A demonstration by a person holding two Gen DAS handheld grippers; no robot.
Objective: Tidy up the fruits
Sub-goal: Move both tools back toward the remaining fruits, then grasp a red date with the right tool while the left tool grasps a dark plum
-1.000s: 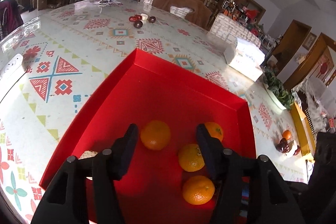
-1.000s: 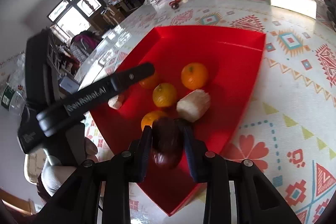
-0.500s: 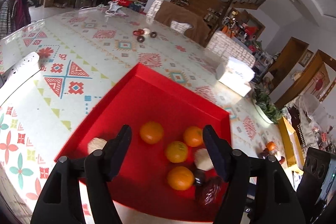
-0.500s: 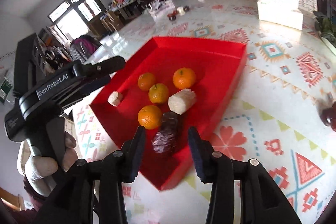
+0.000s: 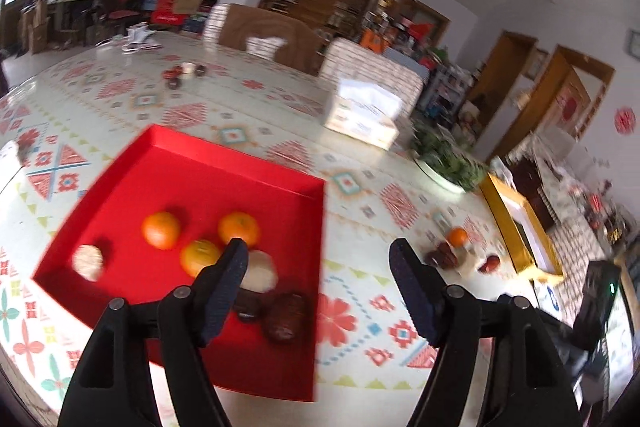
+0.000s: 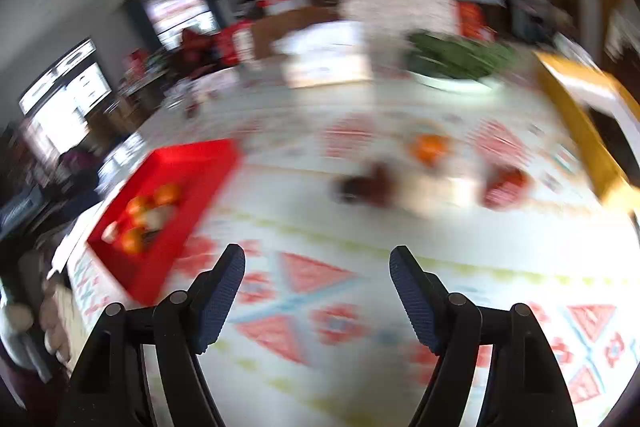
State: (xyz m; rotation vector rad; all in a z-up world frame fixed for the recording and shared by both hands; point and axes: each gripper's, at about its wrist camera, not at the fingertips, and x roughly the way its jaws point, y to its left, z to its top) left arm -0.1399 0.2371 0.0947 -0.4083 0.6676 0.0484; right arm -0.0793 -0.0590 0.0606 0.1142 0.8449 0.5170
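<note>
Tablecloth (image 6: 320,367) beneath emptied right gripper (image 6: 317,291)

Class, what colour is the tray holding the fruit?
Red; the tray shows best in the left wrist view.

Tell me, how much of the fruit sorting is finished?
Partly done. The red tray already holds several oranges, pale pieces and dark fruits. Nothing is in hand: the left gripper and right gripper are both opening and empty. A loose orange and dark red fruits still wait on the table.
</note>
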